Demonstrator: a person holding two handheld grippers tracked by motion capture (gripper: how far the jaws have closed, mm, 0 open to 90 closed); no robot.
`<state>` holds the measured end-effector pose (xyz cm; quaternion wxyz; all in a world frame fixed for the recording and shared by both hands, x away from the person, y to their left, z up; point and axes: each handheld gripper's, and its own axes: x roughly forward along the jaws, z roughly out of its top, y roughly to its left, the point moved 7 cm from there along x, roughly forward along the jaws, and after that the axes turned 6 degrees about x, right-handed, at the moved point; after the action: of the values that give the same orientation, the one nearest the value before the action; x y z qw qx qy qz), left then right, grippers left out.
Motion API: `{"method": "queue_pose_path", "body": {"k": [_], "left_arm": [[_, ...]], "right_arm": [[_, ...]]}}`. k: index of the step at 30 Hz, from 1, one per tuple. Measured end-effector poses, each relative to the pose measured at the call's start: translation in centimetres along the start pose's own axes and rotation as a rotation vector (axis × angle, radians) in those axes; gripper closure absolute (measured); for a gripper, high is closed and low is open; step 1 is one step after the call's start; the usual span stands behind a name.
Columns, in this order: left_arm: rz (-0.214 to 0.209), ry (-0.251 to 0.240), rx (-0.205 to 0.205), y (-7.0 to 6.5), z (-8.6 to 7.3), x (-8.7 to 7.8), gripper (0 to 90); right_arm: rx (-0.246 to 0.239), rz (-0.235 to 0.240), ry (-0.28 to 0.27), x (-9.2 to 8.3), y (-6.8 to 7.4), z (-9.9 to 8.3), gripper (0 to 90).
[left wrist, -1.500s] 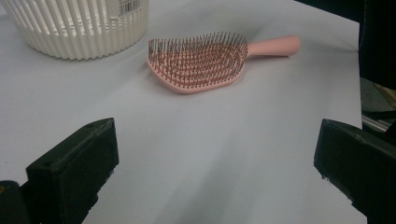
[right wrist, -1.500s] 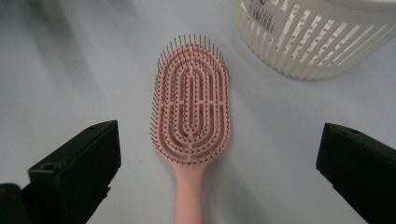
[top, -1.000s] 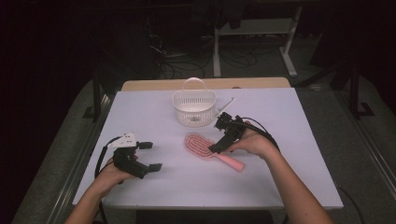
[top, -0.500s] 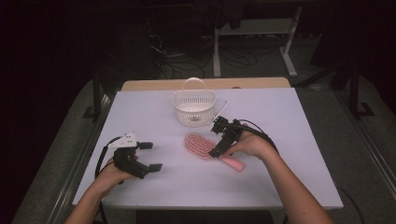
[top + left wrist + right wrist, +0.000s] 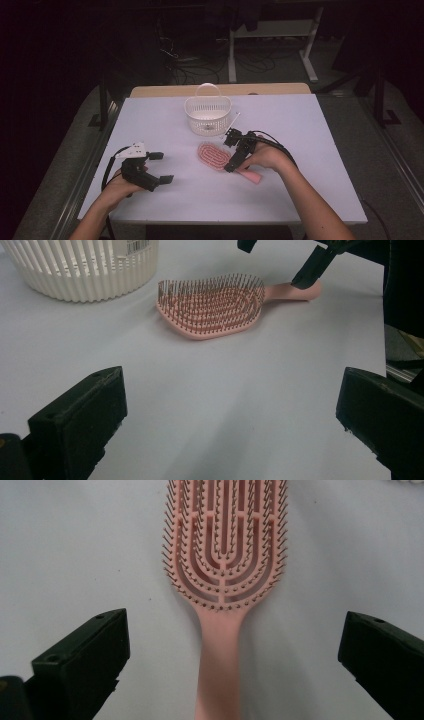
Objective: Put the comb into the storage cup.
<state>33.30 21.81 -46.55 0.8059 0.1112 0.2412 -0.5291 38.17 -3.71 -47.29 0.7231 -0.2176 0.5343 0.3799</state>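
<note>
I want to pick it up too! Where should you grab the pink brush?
Probably by the handle, from above. The brush lies flat, bristles up, and the handle is narrow and smooth. The right gripper hovers over it, its open jaws either side.

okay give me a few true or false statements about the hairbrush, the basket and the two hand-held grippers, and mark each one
1. The pink hairbrush lies bristles up on the table. True.
2. The right hand-held gripper is shut on the brush handle. False: its jaws stand wide open, either side of the handle.
3. The brush is inside the white basket. False: it lies on the table in front of the basket.
4. The left hand-held gripper is open and holds nothing. True.
</note>
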Motion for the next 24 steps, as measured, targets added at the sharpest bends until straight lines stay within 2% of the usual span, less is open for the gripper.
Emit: {"method": "queue_pose_path", "body": {"k": [24], "left_arm": [[-0.001,0.001,0.002,-0.1,0.0,0.0,0.0]], "right_arm": [[-0.007,-0.04,0.101,2.1,-0.2,-0.7,0.0]]}}
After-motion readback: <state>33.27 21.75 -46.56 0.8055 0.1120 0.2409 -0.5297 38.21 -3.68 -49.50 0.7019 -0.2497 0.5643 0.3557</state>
